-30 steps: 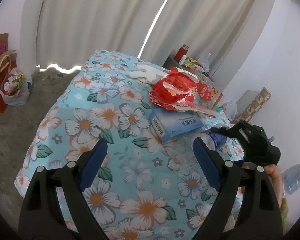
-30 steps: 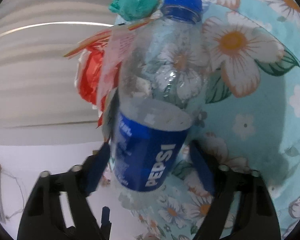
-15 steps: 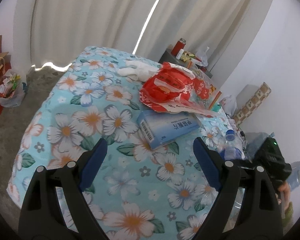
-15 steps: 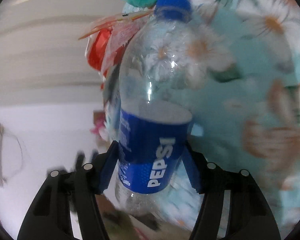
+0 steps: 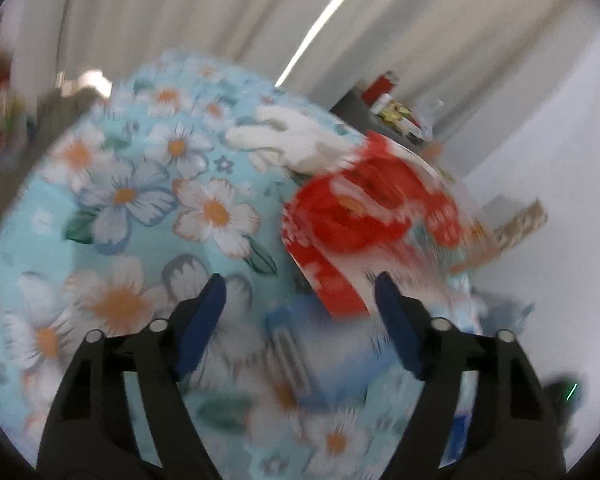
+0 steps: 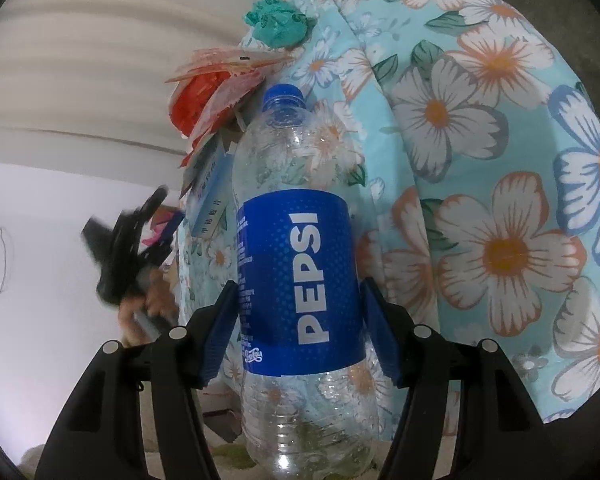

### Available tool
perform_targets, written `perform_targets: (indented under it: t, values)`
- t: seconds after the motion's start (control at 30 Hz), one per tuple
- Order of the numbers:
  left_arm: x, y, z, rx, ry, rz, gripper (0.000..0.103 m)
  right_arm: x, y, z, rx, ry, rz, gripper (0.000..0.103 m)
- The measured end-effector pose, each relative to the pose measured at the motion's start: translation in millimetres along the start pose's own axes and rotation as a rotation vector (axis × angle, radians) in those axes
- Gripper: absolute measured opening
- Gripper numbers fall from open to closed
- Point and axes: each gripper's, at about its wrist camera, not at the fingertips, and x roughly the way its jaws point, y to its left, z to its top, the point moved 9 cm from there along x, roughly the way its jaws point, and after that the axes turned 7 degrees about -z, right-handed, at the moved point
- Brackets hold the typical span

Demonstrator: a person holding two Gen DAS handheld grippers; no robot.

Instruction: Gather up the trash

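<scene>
My right gripper (image 6: 299, 290) is shut on an empty clear Pepsi bottle (image 6: 300, 160) with a blue label and cap, held off the flowered tablecloth (image 6: 500, 248). In the blurred left wrist view my left gripper (image 5: 300, 296) hovers low over the cloth (image 5: 120, 200). Its jaws are closing, and a light blue box (image 5: 324, 352) lies between and under the fingers, with no pad seen pressing on it. A red wrapper (image 5: 360, 208) lies just beyond the box, and a white crumpled piece (image 5: 296, 140) farther back. The right wrist view shows the left gripper (image 6: 128, 248) at the left beside the table.
A green crumpled wad (image 6: 278, 20) sits near the far table edge, by the red wrapper (image 6: 204, 92) and the blue box (image 6: 210, 196). Pale curtains hang behind the table. A dark side stand with a red can (image 5: 384, 88) and a patterned carton (image 5: 520, 224) stand at the right wall.
My left gripper has pushed forward and down over the table to the blue box, and its jaws have narrowed. My right gripper has rolled and drawn back with the bottle in it.
</scene>
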Motion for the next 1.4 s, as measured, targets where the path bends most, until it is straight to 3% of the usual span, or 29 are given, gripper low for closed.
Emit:
perform_targets:
  t: [0.17, 0.3, 0.5, 0.63, 0.67, 0.77, 0.87, 1.03, 1.13, 1.17, 1.2, 1.4]
  values:
    - [29.2, 26.2, 10.7, -0.227, 0.034, -0.117, 0.055, -14.1, -10.3, -9.2, 0.020, -0.007, 0.019, 0.061]
    - [27.0, 15.0, -8.4, -0.269, 0.077, -0.241, 0.054, -23.5, -17.1, -9.6, 0.037, -0.015, 0.026, 0.061]
    - [12.3, -8.4, -49.9, -0.241, 0.155, -0.329, 0.055, -27.3, -20.4, -11.9, 0.043, -0.008, 0.027, 0.061]
    - [-4.6, -38.5, -81.2, -0.143, 0.214, -0.388, 0.057, -20.4, -13.8, -9.9, 0.037, -0.014, 0.007, 0.061]
    - [-7.6, -47.6, -88.9, -0.096, 0.229, -0.381, 0.062, -19.9, -13.1, -9.7, 0.032, -0.015, 0.000, 0.061]
    - [-7.2, -69.4, -103.9, 0.104, 0.246, -0.252, 0.077, -17.3, -8.2, -9.3, 0.011, -0.016, -0.021, 0.061]
    - [-0.5, -87.9, -112.6, 0.268, 0.232, -0.111, 0.083, -13.4, -3.6, -8.1, -0.003, -0.018, -0.046, 0.065]
    - [22.4, -97.7, -119.8, 0.468, 0.252, 0.113, 0.084, -5.3, 1.1, -5.9, -0.022, -0.020, -0.065, 0.068]
    - [27.5, -92.3, -121.2, 0.504, 0.241, 0.195, 0.078, -0.5, 5.1, -3.0, -0.051, -0.040, -0.076, 0.067]
    - [28.8, -90.7, -121.6, 0.515, 0.237, 0.221, 0.070, 0.1, 7.7, -2.8, -0.061, -0.048, -0.071, 0.061]
    - [30.9, -90.9, -122.7, 0.523, 0.237, 0.236, 0.069, 0.3, 10.1, -3.8, -0.067, -0.052, -0.065, 0.058]
    - [12.8, -94.6, -144.9, 0.503, 0.263, 0.196, 0.068, -11.0, 9.1, -11.0, -0.119, -0.088, -0.146, 0.058]
